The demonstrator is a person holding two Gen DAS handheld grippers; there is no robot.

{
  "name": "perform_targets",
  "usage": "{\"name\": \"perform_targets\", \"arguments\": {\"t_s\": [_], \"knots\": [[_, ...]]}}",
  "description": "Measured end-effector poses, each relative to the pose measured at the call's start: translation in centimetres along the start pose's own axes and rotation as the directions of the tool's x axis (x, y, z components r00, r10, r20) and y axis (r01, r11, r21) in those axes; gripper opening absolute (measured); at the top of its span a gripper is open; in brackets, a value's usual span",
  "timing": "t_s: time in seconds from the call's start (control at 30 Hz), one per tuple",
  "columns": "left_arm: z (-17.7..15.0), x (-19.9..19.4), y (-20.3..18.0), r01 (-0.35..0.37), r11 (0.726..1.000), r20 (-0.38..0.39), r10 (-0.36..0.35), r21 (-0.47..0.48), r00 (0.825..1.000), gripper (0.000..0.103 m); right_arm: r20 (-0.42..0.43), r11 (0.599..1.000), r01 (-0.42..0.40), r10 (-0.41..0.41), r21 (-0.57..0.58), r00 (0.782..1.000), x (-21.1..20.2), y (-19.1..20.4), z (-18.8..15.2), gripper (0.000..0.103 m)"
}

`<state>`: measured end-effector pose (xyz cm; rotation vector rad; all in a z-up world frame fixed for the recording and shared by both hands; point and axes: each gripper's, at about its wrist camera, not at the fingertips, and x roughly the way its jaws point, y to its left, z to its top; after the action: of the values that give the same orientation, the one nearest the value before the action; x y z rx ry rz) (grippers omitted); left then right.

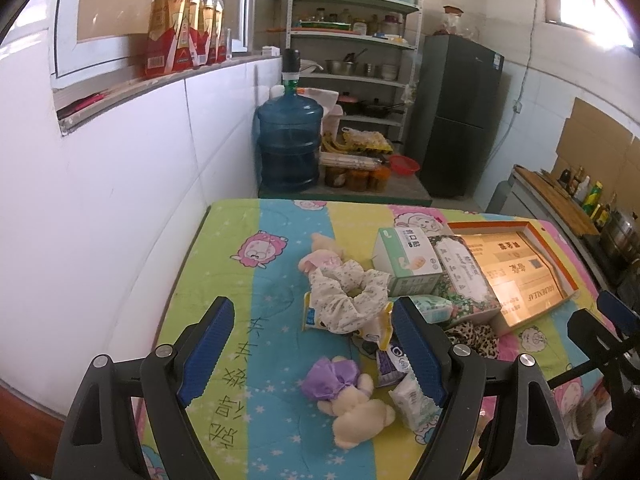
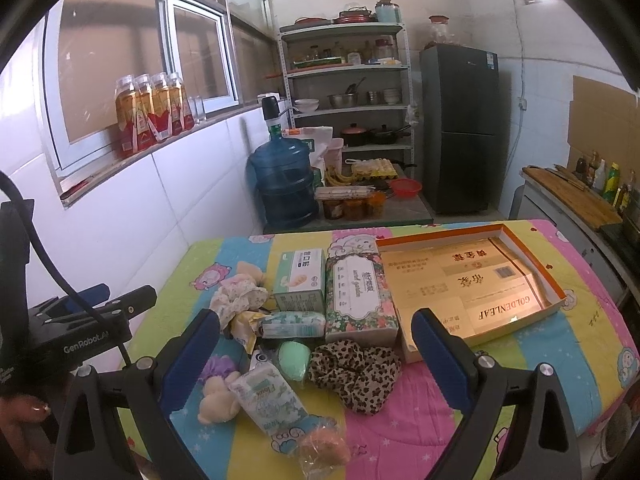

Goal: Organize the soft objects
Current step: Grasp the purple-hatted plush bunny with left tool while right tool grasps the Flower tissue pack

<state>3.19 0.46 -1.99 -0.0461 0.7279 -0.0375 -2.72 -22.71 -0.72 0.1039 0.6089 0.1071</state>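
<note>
Both tongs hover spread wide and empty over the bench (image 2: 520, 364): the left tongs (image 1: 310, 326) above a cream plush toy (image 1: 356, 412) with a purple bow, the right tongs (image 2: 316, 340) above a leopard-print scrunchie (image 2: 356, 372). Beyond them lie a floral scrunchie (image 1: 344, 296), tissue packs (image 2: 268, 396) and an open shallow box (image 2: 472, 288), all crowded near mid-bench.

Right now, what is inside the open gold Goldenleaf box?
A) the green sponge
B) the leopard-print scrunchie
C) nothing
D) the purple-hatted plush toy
C: the Goldenleaf box shows only its bare printed floor, while the leopard-print scrunchie lies on the quilt just outside its near corner.
</note>
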Motion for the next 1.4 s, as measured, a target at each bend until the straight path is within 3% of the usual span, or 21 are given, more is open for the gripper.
{"name": "perform_targets", "arguments": {"t_s": [0.37, 0.57, 0.9, 1.07, 1.3, 1.37, 1.4], "knots": [[0.0, 0.0, 0.0, 0.001, 1.000, 0.000, -0.001, 0.001, 1.000, 0.082, -0.014, 1.000, -0.020, 0.020, -0.004, 1.000, 0.2, -0.1, -0.5, 0.097], [-0.7, -0.3, 0.3, 0.023, 0.999, 0.053, -0.024, 0.022, 0.998, 0.082, -0.025, 0.994, -0.097, 0.096, -0.047, 0.995, 0.6, 0.4, -1.5, 0.097], [-4.7, 2.1, 3.3, 0.104, 0.994, 0.047, -0.105, 0.022, 0.993, 0.082, -0.173, 0.951, -0.240, 0.208, -0.194, 0.963, 4.5, 3.0, -6.0, 0.097], [-6.5, 3.3, 4.0, 0.098, 0.994, 0.039, -0.100, 0.050, 0.994, 0.082, -0.240, 0.925, -0.262, 0.198, -0.274, 0.950, 7.7, 4.1, -8.2, 0.097], [-7.7, 4.5, 4.8, 0.102, 0.995, 0.003, -0.102, 0.023, 0.995, 0.081, -0.295, 0.928, -0.271, 0.192, -0.254, 0.936, 11.1, 3.7, -9.2, 0.097], [-7.9, 4.8, 4.7, 0.105, 0.994, -0.005, -0.104, 0.028, 0.995, 0.079, -0.304, 0.930, -0.264, 0.182, -0.255, 0.935, 11.7, 3.6, -9.4, 0.092], [-8.0, 5.0, 4.6, 0.109, 0.994, -0.010, -0.109, 0.030, 0.994, 0.079, -0.317, 0.931, -0.264, 0.178, -0.254, 0.932, 12.0, 3.5, -9.3, 0.083]]}}
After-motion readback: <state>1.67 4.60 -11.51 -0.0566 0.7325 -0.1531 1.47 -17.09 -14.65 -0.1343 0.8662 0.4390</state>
